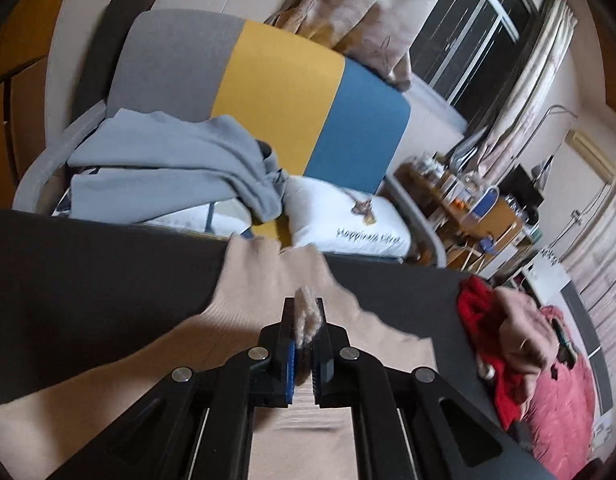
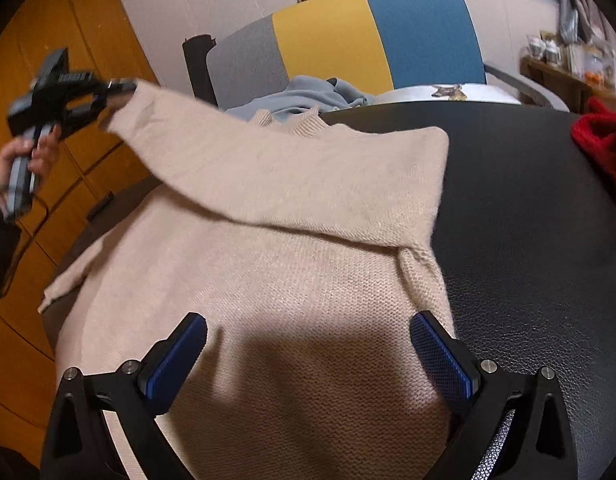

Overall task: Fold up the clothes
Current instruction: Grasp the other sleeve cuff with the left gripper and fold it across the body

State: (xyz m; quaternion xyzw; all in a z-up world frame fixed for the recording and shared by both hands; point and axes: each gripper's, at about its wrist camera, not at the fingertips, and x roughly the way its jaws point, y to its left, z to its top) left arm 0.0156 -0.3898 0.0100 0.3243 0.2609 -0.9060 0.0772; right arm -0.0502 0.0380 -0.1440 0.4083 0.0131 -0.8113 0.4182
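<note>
A beige knit sweater (image 2: 292, 280) lies on a black table (image 2: 527, 216), its body spread flat toward me. In the left wrist view my left gripper (image 1: 306, 308) is shut on a bunch of the sweater's sleeve cuff (image 1: 308, 316), with the sleeve (image 1: 268, 280) stretched out below it. The right wrist view shows the left gripper (image 2: 116, 92) raised at the upper left, a hand (image 2: 24, 156) on its handle, pulling the sleeve (image 2: 236, 168) up off the table. My right gripper (image 2: 308, 344) stands open low over the sweater's near part, nothing between its fingers.
Behind the table stands a chair (image 1: 280, 92) with a grey, yellow and blue back, holding a grey-blue garment (image 1: 172, 160) and a white cushion (image 1: 347, 216). Red and pink clothes (image 1: 507, 340) are piled at the table's right end. Orange cupboards (image 2: 80, 40) stand left, a cluttered shelf (image 1: 467, 196) right.
</note>
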